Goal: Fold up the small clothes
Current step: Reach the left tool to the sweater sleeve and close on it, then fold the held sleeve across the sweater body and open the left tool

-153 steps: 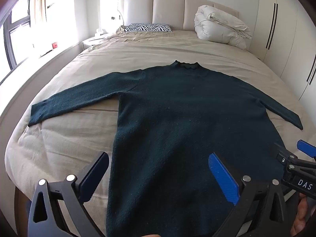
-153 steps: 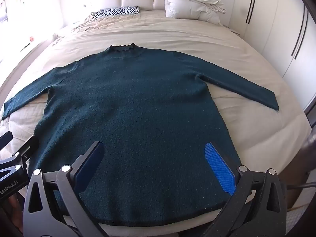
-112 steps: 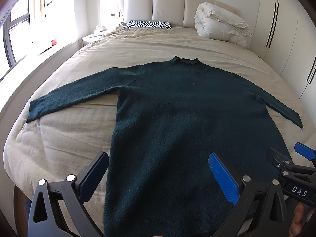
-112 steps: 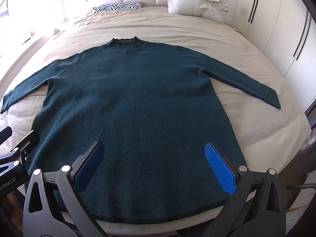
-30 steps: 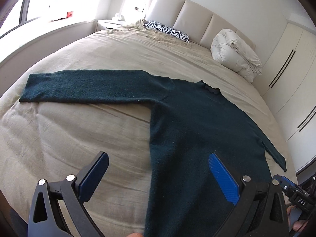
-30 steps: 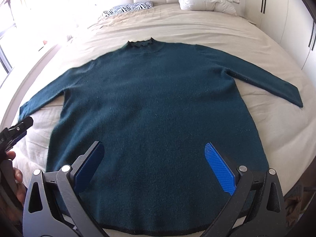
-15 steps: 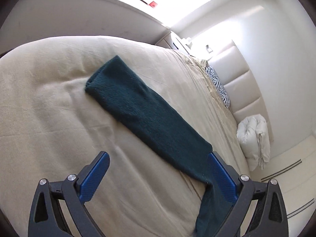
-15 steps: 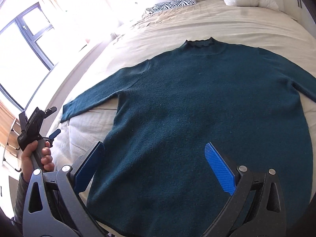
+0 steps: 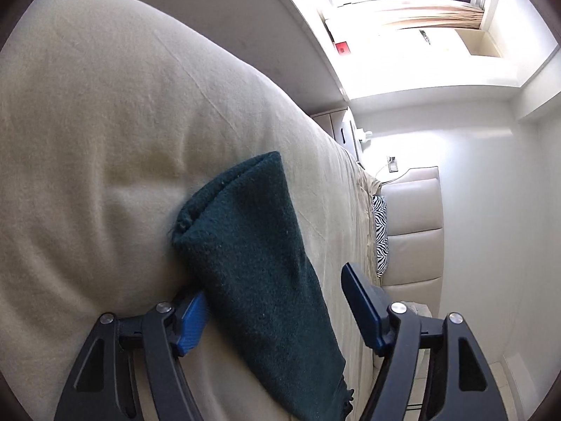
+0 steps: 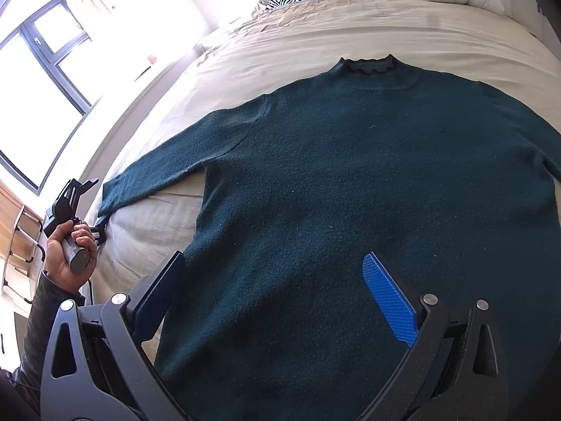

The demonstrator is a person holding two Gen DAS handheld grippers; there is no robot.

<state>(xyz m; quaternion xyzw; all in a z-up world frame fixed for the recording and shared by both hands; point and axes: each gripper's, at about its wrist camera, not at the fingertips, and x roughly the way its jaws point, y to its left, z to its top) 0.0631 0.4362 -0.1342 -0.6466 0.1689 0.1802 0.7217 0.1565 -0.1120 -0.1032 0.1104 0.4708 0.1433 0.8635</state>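
The left claw [image 9: 277,312] is closing around the sweater [image 10: 350,193] cuff [image 9: 238,217], not yet pinching; the soft, limp knit should drape.

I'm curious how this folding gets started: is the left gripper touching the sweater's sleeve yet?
Touching, at least on one side. In the left wrist view the sleeve lies between the closing left gripper jaws, its edge resting over the lower blue pad; the upper pad is apart from it.

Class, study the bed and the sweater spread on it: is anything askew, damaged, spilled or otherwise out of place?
Nothing stands out. The dark green sweater lies flat on the beige bed, collar toward the headboard. The left gripper is closing around the cuff of one sleeve, its far pad not yet touching; the right gripper is open above the hem.
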